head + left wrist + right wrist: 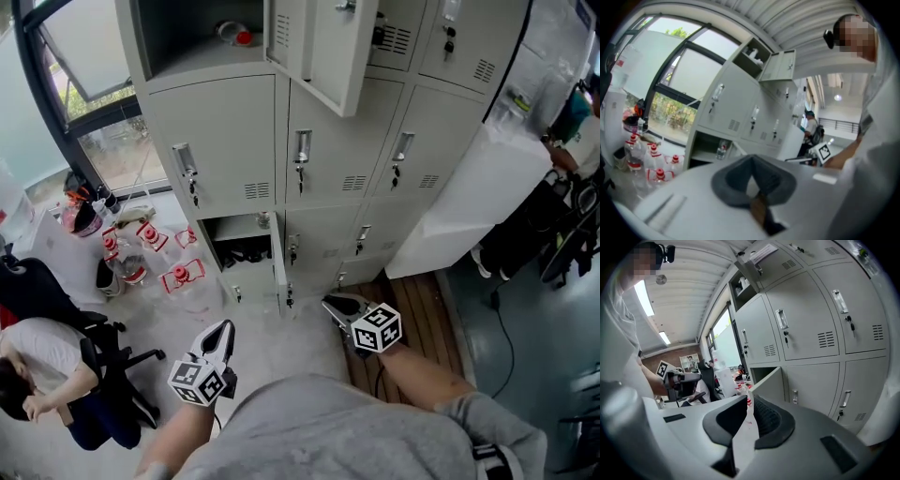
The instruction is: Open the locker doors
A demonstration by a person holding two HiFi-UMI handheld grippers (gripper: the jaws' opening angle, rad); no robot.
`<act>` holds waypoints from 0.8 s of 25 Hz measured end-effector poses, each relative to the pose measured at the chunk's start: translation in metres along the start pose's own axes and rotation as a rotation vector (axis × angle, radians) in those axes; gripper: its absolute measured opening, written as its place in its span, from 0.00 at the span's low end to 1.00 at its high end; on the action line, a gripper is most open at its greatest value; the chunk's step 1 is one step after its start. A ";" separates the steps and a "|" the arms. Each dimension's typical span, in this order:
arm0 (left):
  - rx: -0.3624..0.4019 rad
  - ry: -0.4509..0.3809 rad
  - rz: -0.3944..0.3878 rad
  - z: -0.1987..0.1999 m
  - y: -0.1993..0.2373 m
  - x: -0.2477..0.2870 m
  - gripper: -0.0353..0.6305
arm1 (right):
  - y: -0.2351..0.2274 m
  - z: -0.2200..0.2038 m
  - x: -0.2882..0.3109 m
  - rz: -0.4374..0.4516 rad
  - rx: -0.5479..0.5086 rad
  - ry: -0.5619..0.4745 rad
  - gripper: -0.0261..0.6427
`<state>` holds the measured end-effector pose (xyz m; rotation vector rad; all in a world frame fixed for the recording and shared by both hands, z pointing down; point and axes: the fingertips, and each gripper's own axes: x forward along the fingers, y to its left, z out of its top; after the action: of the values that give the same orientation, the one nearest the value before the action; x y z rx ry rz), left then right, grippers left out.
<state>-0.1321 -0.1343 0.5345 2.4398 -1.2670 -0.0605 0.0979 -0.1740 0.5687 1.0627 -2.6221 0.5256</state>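
Though left claw (pixel 226 326) and right claw (pixel 329 301) are closed, lower door (pixel 278 264) apparently juts outward, upright.

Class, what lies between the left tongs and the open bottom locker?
Head view: only bare pale floor separates left tongs from the open grey metal bottom locker.

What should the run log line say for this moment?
top-left door: open | bottom-left door: open | other visible doors: closed | left gripper: shut, empty | right gripper: shut, empty
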 end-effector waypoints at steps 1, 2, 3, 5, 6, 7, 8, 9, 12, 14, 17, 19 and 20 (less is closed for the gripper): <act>0.001 0.006 0.005 -0.004 0.002 0.004 0.06 | -0.011 -0.006 0.011 -0.010 -0.012 0.023 0.08; 0.002 0.014 0.011 -0.009 0.005 0.008 0.06 | -0.022 -0.011 0.023 -0.024 -0.023 0.045 0.08; 0.003 0.022 0.019 -0.014 0.008 0.013 0.06 | -0.035 -0.017 0.037 -0.041 -0.030 0.064 0.08; 0.001 0.034 0.034 -0.026 0.017 0.025 0.06 | -0.062 -0.028 0.066 -0.080 -0.028 0.089 0.08; 0.000 0.037 0.041 -0.032 0.022 0.032 0.06 | -0.076 -0.032 0.082 -0.099 -0.019 0.095 0.09; -0.003 0.039 0.047 -0.039 0.028 0.039 0.06 | -0.089 -0.036 0.099 -0.116 -0.011 0.098 0.09; -0.008 0.041 0.052 -0.047 0.034 0.046 0.06 | -0.100 -0.039 0.115 -0.131 -0.005 0.100 0.11; -0.014 0.043 0.055 -0.055 0.039 0.053 0.06 | -0.111 -0.042 0.132 -0.144 -0.003 0.102 0.12; -0.029 0.058 0.052 -0.082 0.056 0.074 0.06 | -0.141 -0.052 0.181 -0.182 0.010 0.092 0.17; -0.024 0.073 0.044 -0.099 0.066 0.087 0.06 | -0.162 -0.057 0.210 -0.211 0.008 0.082 0.18; -0.027 0.088 0.036 -0.119 0.079 0.102 0.06 | -0.187 -0.066 0.244 -0.248 -0.010 0.079 0.20; -0.034 0.093 0.031 -0.130 0.086 0.109 0.06 | -0.200 -0.071 0.260 -0.270 -0.018 0.077 0.22; -0.040 0.095 0.028 -0.134 0.089 0.112 0.06 | -0.206 -0.073 0.266 -0.282 -0.022 0.075 0.23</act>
<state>-0.1065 -0.2261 0.7058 2.3615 -1.2463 0.0372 0.0658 -0.4435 0.7803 1.3493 -2.3542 0.4616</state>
